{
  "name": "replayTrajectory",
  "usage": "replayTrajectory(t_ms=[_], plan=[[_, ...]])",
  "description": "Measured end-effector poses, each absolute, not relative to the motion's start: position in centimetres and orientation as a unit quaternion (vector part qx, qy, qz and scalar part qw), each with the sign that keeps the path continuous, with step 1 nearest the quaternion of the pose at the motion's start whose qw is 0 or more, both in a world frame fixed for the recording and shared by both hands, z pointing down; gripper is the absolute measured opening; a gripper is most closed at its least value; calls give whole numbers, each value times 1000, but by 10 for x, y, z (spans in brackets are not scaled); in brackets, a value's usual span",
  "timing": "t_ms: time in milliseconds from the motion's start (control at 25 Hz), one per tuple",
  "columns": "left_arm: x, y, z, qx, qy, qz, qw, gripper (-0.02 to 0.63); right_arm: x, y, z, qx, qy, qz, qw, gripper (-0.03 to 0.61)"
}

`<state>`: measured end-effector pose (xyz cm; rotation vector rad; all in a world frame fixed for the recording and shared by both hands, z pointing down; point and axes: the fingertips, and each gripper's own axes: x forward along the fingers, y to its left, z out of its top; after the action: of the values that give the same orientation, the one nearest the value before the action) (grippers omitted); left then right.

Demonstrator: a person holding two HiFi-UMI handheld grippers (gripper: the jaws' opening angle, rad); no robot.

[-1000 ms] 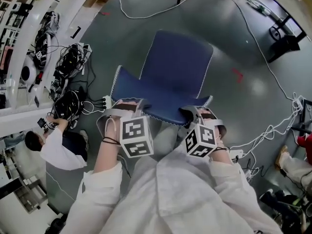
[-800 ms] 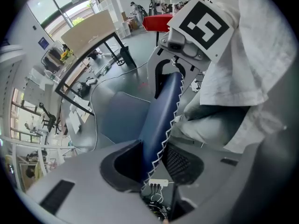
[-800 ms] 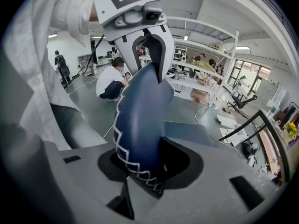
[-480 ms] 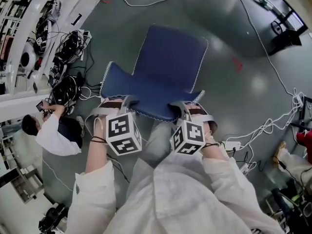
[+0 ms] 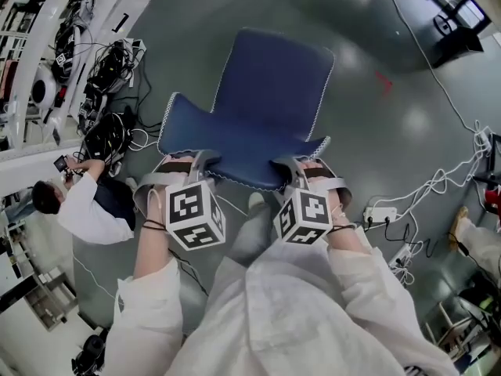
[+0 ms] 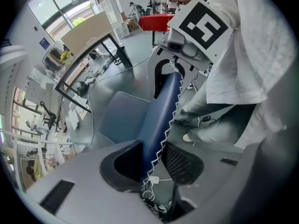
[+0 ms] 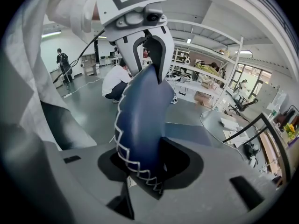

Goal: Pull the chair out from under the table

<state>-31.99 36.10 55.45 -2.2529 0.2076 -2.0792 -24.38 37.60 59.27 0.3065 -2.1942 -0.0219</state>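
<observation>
Head view: padded blue chair [image 5: 274, 84], white-stitched edge

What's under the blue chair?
Looking down from above, the blue chair covers everything beneath its seat, so its legs cannot be seen. Only grey floor shows around it, with a tangle of cables lying beside it.

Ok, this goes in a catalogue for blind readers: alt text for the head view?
From above: left tongs and right tongs clamp the top edge of a blue chair, one at each end. Cables trail over the floor; a person crouches at left.
</observation>
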Motion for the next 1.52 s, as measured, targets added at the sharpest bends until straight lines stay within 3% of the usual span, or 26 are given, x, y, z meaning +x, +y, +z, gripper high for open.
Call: replayTrajectory(t_ms=[640,1520], plan=[[-392,460,549,-738,26,-669,86,133,-321,485,587,175,-881,27,439,141],[-444,539,542,-741,-5,-667,75,135,-373,569,584,171,-870,46,460,141]])
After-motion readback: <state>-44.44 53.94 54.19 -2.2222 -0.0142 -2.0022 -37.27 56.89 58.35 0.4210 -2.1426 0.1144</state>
